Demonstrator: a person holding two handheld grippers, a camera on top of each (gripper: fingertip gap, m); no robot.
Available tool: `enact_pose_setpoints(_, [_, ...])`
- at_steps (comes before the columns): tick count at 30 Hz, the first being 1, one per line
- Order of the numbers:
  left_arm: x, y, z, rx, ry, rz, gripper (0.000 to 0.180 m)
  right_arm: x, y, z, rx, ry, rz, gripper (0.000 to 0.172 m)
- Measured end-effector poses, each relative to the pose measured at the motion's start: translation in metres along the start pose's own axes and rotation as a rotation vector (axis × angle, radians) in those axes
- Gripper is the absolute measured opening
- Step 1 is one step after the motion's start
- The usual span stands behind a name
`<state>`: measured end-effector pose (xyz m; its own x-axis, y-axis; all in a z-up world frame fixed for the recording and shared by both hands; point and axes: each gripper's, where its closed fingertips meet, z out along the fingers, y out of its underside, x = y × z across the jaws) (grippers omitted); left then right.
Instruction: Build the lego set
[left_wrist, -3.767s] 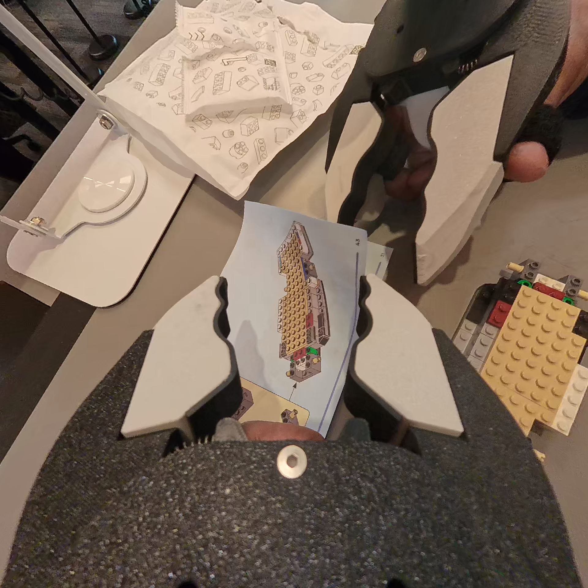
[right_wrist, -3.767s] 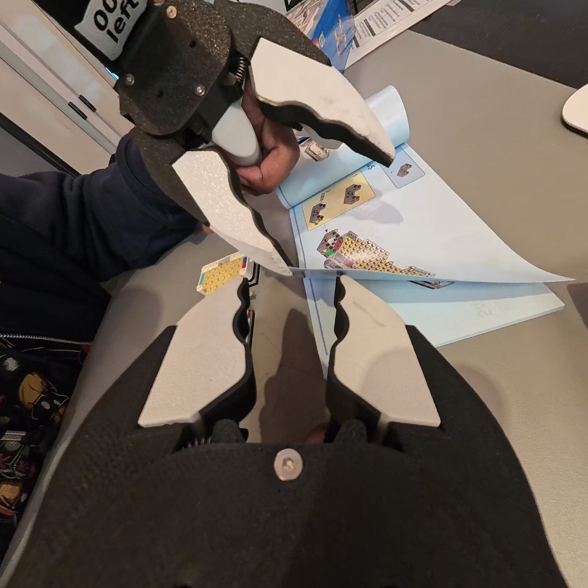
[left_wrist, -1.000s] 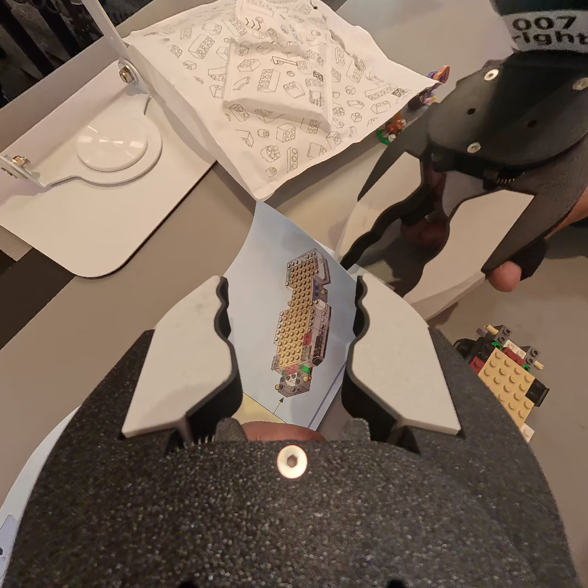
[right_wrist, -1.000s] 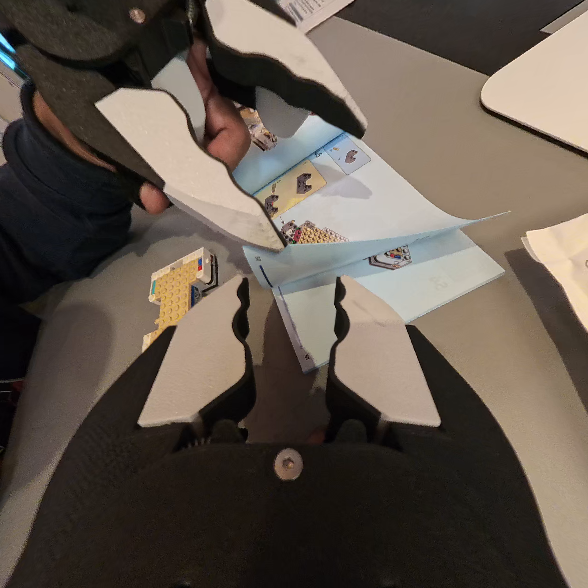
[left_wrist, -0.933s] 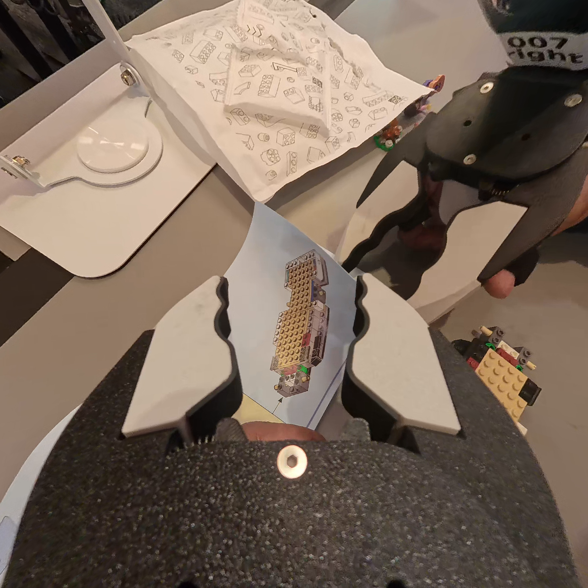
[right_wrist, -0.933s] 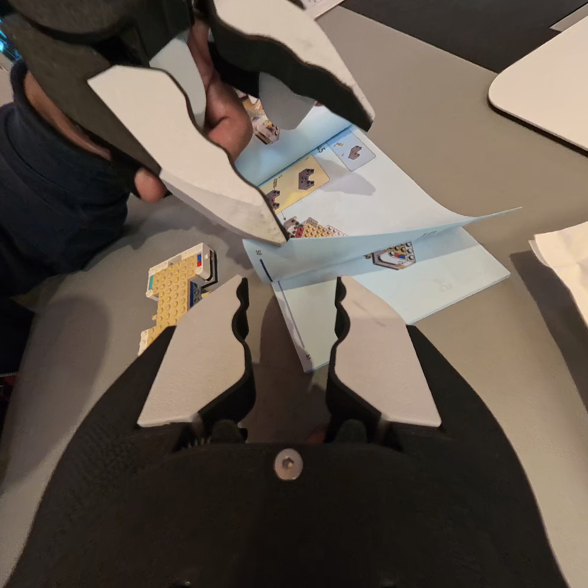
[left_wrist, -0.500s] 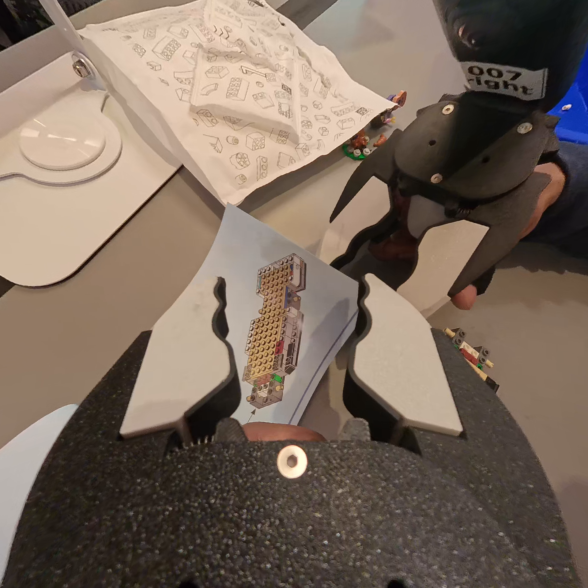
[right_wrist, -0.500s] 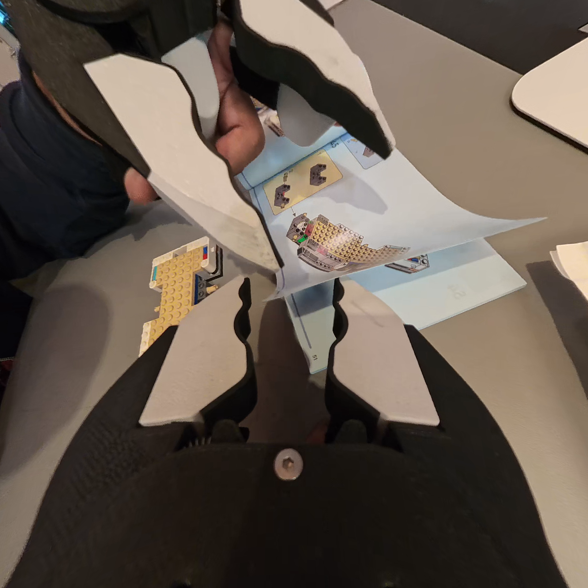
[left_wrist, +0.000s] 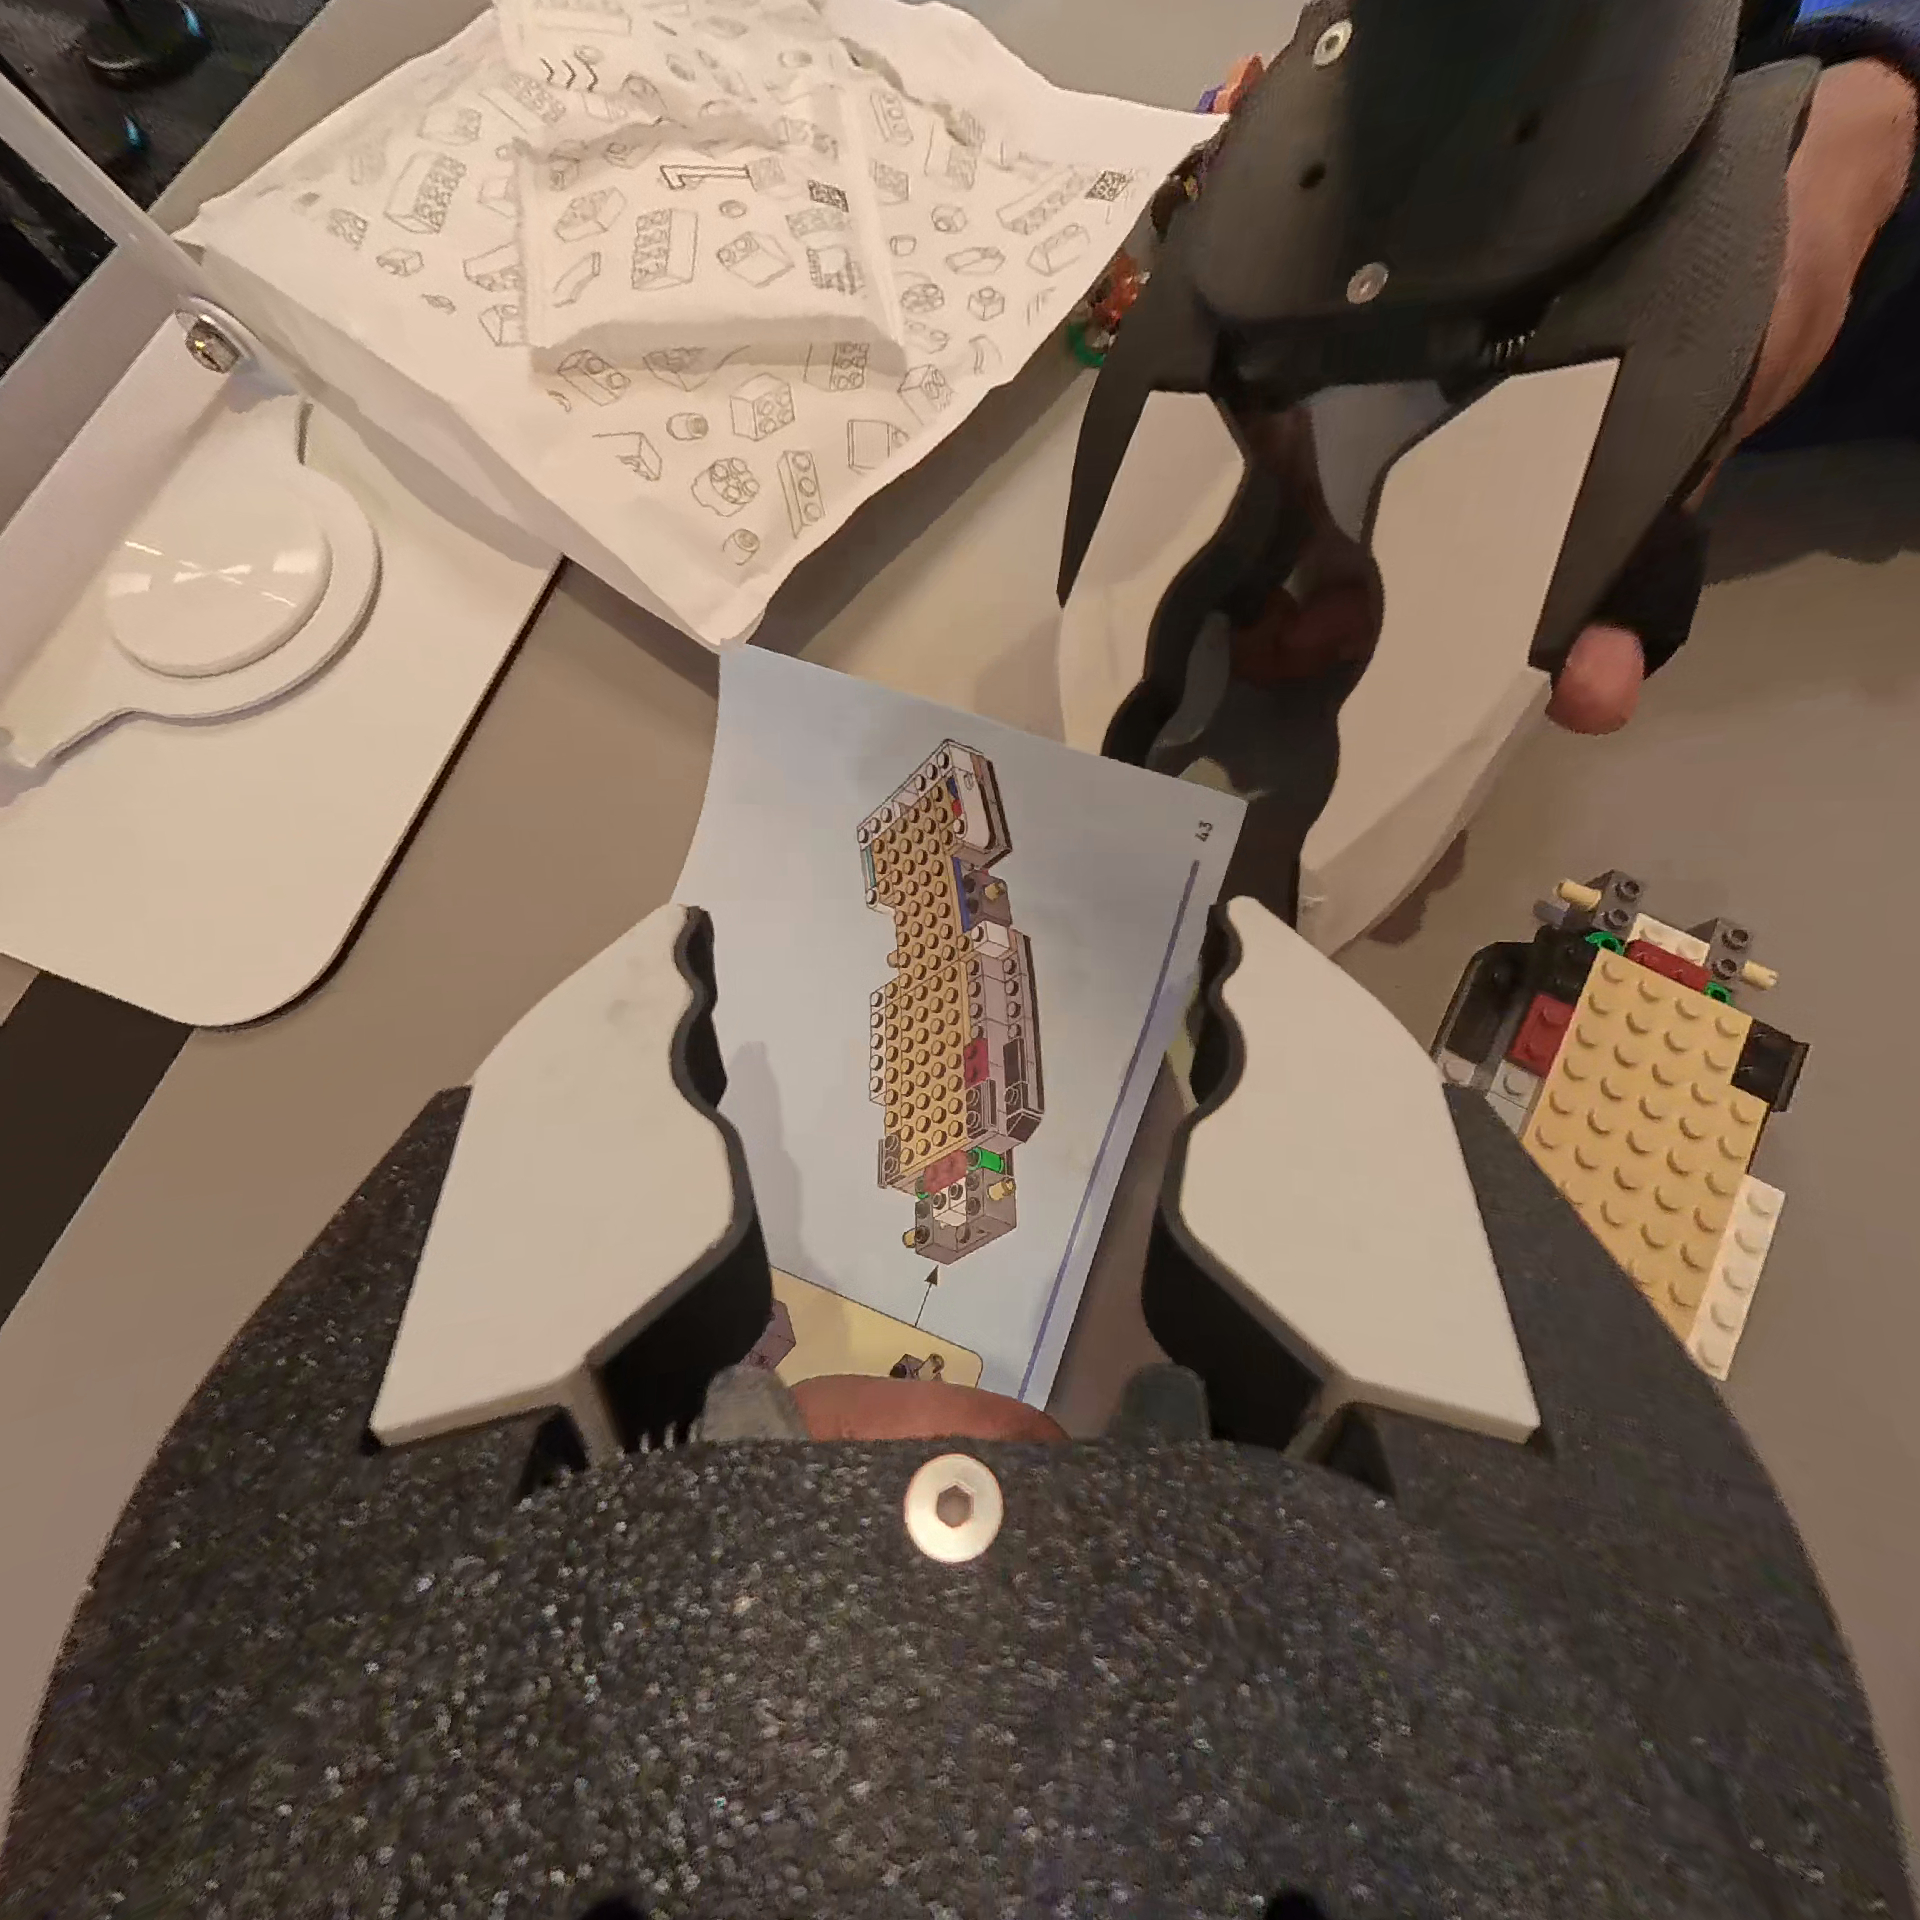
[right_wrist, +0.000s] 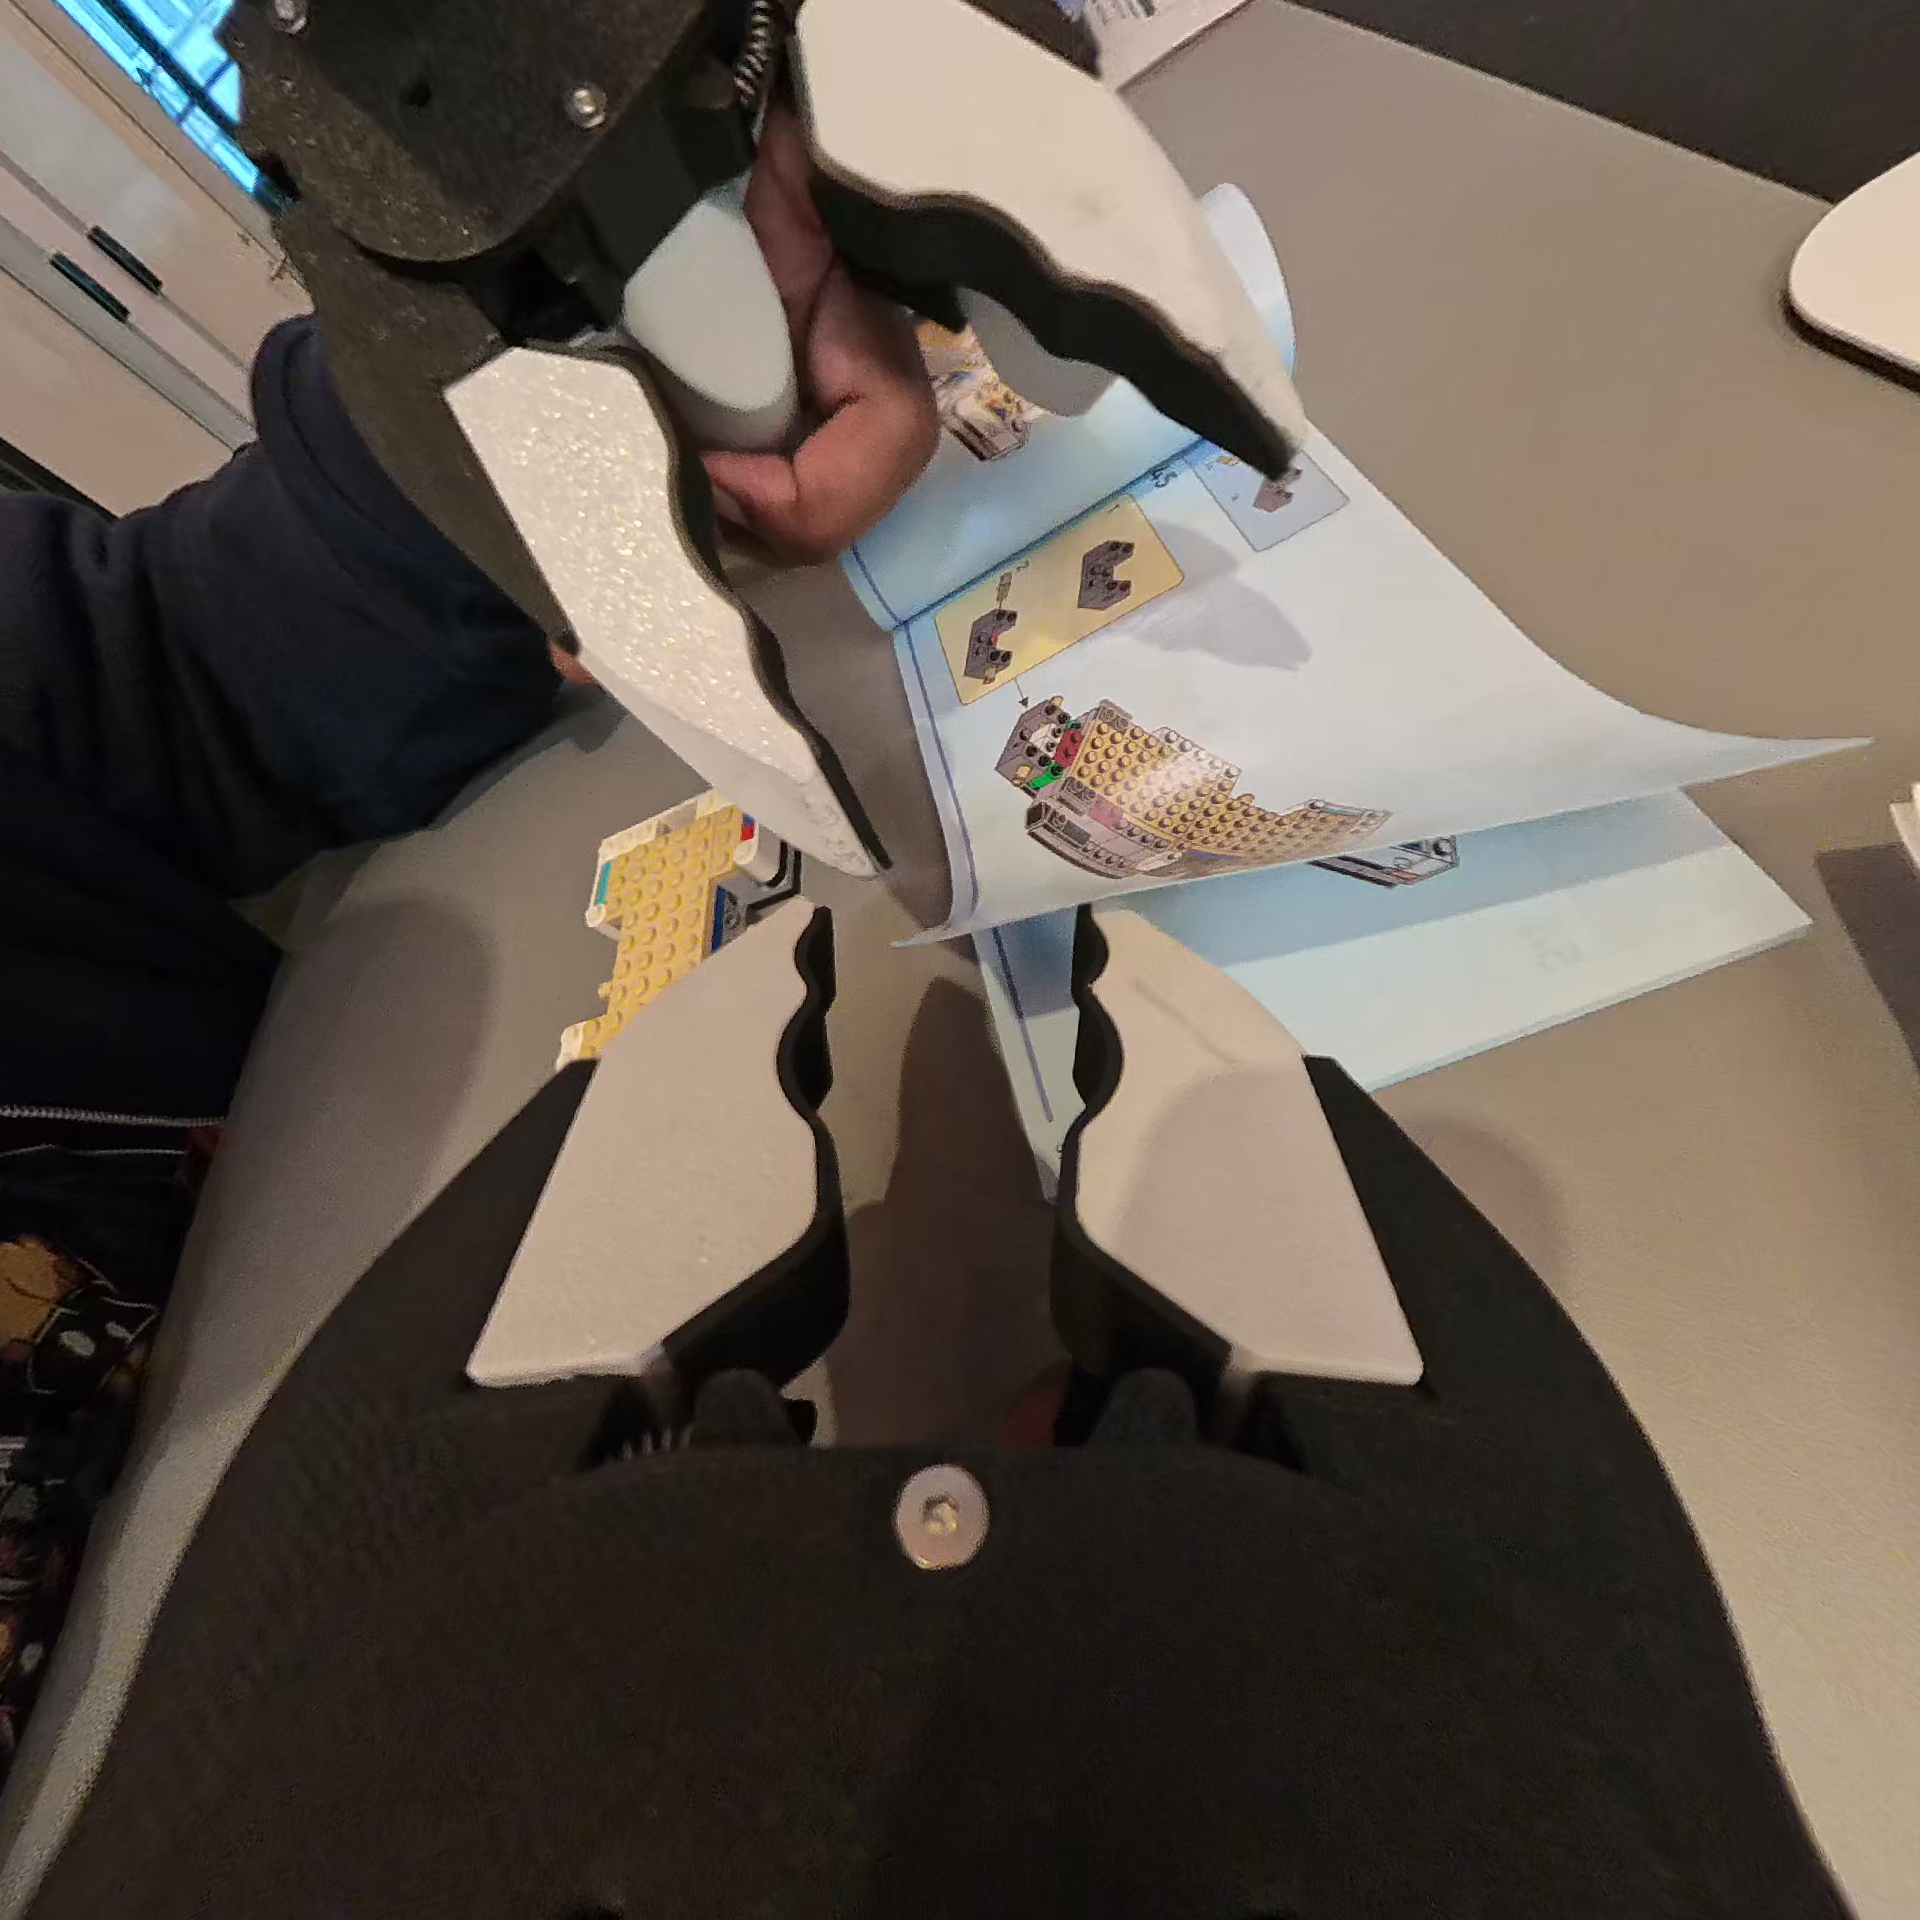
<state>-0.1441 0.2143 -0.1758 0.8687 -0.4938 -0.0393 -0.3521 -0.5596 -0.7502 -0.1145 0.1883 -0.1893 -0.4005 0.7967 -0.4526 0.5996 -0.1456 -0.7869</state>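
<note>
Left tool: jaws set wide apart, pads pressing on nothing. In the right wrist view, the same tool is angled downward, gripped at its pale handle by a bare hand with a dark sleeve at the wrist.

Right tool: jaws parted at a narrower gap, nothing clamped. In the left wrist view, it points downward, tips low, held by a hand in a dark fingerless glove.

Both wrist cameras close above table, looking down, facing each other (sharing booklet).
</note>
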Motion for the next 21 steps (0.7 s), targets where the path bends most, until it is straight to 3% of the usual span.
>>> enact_pose_setpoints(21, [-0.0026, 0.0023, 0.0093, -0.021, -0.017, -0.02, 0.088, -0.0073, 0.0056, 0.002, -0.04, -0.054, -0.01, 0.046])
